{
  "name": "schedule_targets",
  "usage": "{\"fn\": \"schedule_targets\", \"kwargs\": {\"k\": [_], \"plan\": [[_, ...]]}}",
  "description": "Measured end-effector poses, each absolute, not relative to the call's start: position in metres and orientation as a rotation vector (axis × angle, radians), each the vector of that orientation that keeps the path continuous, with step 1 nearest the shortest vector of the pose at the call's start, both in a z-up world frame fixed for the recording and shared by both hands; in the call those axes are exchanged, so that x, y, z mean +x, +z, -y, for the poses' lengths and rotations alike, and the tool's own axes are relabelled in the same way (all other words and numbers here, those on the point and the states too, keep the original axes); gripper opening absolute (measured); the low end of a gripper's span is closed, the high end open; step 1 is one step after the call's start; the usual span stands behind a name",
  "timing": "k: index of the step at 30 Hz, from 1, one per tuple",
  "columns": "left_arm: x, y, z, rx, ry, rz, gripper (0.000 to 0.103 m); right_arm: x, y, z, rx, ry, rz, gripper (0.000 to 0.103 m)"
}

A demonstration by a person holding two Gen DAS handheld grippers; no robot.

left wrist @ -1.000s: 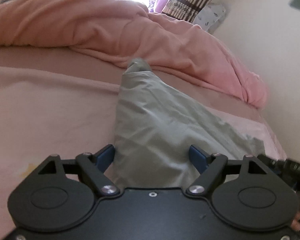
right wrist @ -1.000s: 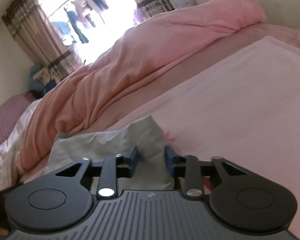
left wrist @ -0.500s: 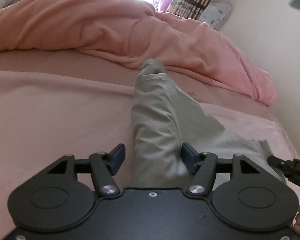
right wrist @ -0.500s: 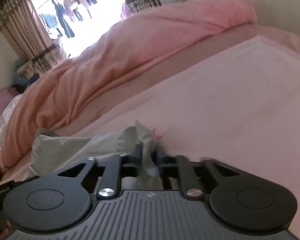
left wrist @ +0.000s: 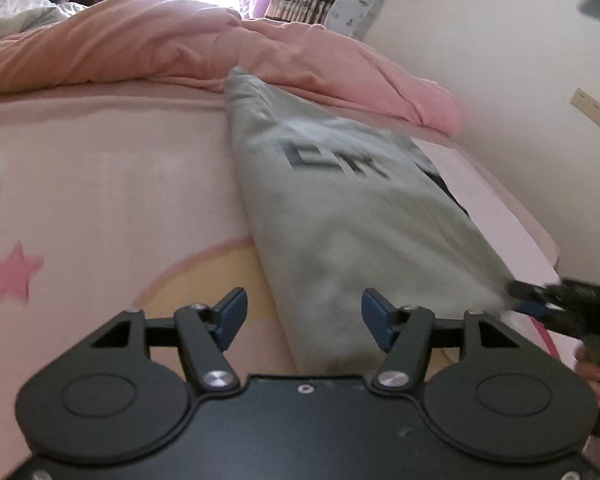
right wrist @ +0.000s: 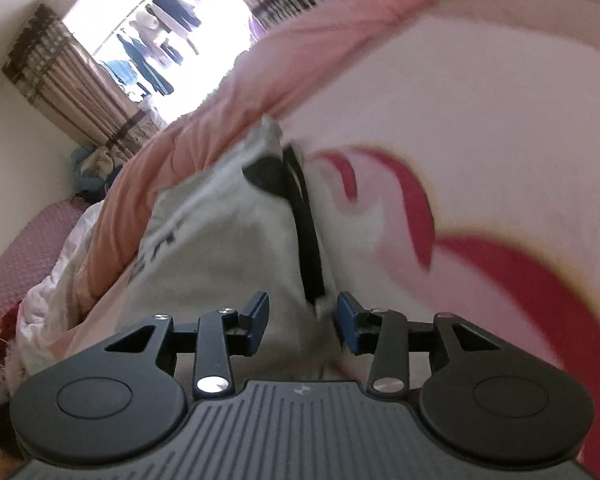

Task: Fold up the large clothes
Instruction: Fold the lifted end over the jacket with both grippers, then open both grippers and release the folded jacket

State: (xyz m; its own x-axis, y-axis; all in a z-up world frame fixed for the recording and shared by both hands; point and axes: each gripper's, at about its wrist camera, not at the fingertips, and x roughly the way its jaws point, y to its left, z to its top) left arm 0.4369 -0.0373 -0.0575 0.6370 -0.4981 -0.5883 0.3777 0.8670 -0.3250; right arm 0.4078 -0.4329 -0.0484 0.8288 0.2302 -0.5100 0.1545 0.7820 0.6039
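Both grippers stood open over the grey shirt on the pink bed.
Left gripper wide; right gripper, just opening, narrower, cloth between unpressed. Loose near hem could slump and undo the fold.

Dark lettering on the grey garment is motion-blurred and unreadable.

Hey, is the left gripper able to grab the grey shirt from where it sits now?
Probably yes: the left gripper is open, the grey shirt already lies between its pads on the bed sheet, and nothing blocks it.
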Motion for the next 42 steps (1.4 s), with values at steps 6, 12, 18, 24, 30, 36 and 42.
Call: {"fn": "schedule_targets", "kwargs": {"k": [6,12,18,24,30,36,42], "plan": [[0.414,-0.075,0.061,-0.088,-0.468,-0.683,0.064,0.411,-0.047,0.409,0.656,0.012,-0.591,0.048],[0.415,-0.083,0.085,0.041,-0.389,-0.651,0.018,0.418,-0.046,0.398,0.643,-0.029,-0.599,0.008],[0.423,-0.080,0.057,-0.125,-0.369,-0.679,0.018,0.399,-0.034,0.405,0.702,0.035,-0.514,0.003],[0.424,-0.106,0.056,-0.111,-0.345,-0.663,0.037,0.415,-0.082,0.404,0.677,0.007,-0.579,0.003],[0.426,-0.094,0.049,-0.119,-0.351,-0.729,0.036,0.410,-0.064,0.398,0.582,-0.003,-0.602,0.014],[0.402,-0.049,0.038,-0.163,-0.344,-0.647,0.034,0.388,-0.014,0.382,0.421,-0.064,-0.468,0.030],[0.421,-0.041,0.070,-0.202,-0.489,-0.608,0.038,0.417,-0.012,0.353,0.348,0.016,-0.510,0.030]]}}
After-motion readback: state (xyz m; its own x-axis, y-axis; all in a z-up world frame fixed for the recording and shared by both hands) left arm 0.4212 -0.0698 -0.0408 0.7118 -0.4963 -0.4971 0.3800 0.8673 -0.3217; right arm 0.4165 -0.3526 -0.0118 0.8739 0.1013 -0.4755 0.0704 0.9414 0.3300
